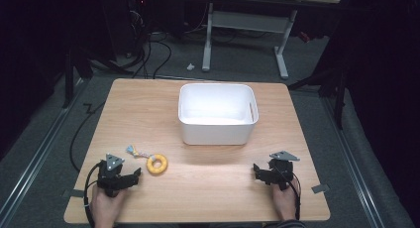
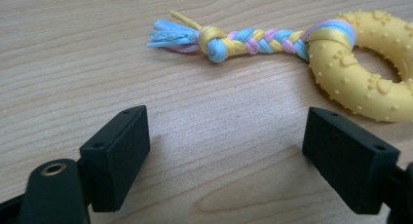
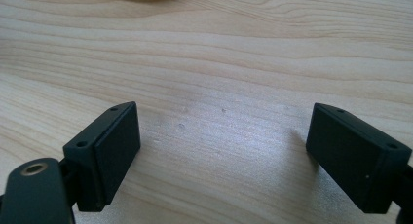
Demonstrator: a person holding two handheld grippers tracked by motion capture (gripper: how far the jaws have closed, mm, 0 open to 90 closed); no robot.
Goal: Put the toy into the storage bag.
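yellow knobbly rubber ring with braided pastel rope tail

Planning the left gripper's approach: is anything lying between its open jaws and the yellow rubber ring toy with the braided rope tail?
Nothing visible. Bare wooden table lies between the open left gripper and the yellow rubber ring toy; its braided rope tail trails off to the side, beyond the jaws.
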